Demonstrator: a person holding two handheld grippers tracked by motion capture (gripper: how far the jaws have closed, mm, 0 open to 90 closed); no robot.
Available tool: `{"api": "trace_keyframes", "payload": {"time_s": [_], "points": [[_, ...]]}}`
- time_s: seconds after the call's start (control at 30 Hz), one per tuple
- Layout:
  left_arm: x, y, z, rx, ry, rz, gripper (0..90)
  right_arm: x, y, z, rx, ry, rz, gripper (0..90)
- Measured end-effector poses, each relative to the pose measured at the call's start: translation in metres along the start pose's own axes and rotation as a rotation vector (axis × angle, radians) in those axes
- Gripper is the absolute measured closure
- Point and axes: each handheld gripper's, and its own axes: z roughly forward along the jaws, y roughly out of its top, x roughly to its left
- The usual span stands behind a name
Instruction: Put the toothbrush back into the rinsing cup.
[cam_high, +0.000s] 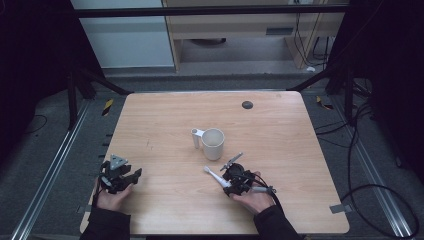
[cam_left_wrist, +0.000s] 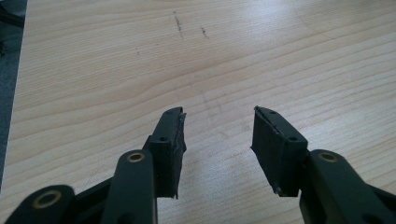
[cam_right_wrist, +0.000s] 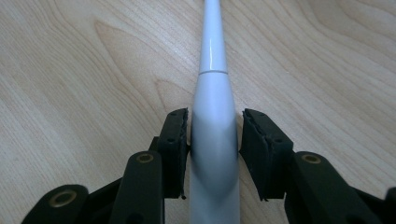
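A white toothbrush (cam_right_wrist: 212, 60) lies on the wooden table (cam_high: 165, 115), its thin neck pointing away from my right gripper (cam_right_wrist: 215, 114). Both pads of that gripper press against the thick white handle. In the high view the toothbrush (cam_high: 212, 174) lies in front of a white mug (cam_high: 213, 144), with the right gripper (cam_high: 226, 181) on its near end. My left gripper (cam_high: 134, 176) rests at the table's near left, apart from both. Its jaws stand open over bare wood, as the left gripper view (cam_left_wrist: 217, 114) confirms.
A small dark round disc (cam_high: 247, 104) sits near the table's far edge. A narrow white handle part (cam_high: 195, 138) juts from the mug's left side. Black cables (cam_high: 370, 165) lie on the floor to the right of the table.
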Motion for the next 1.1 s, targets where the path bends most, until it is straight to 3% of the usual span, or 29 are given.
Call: {"api": "trace_keyframes", "payload": {"time_s": [0.83, 1.1], "points": [[-0.002, 0.001, 0.0, 0.006, 0.002, 0.007, 53.0, 0.004, 0.005, 0.002, 0.084, -0.015, 0.021, 66.9], [-0.002, 0.001, 0.001, 0.008, 0.002, 0.007, 53.1, -0.001, 0.002, -0.008, 0.054, 0.018, 0.037, 67.1]]}}
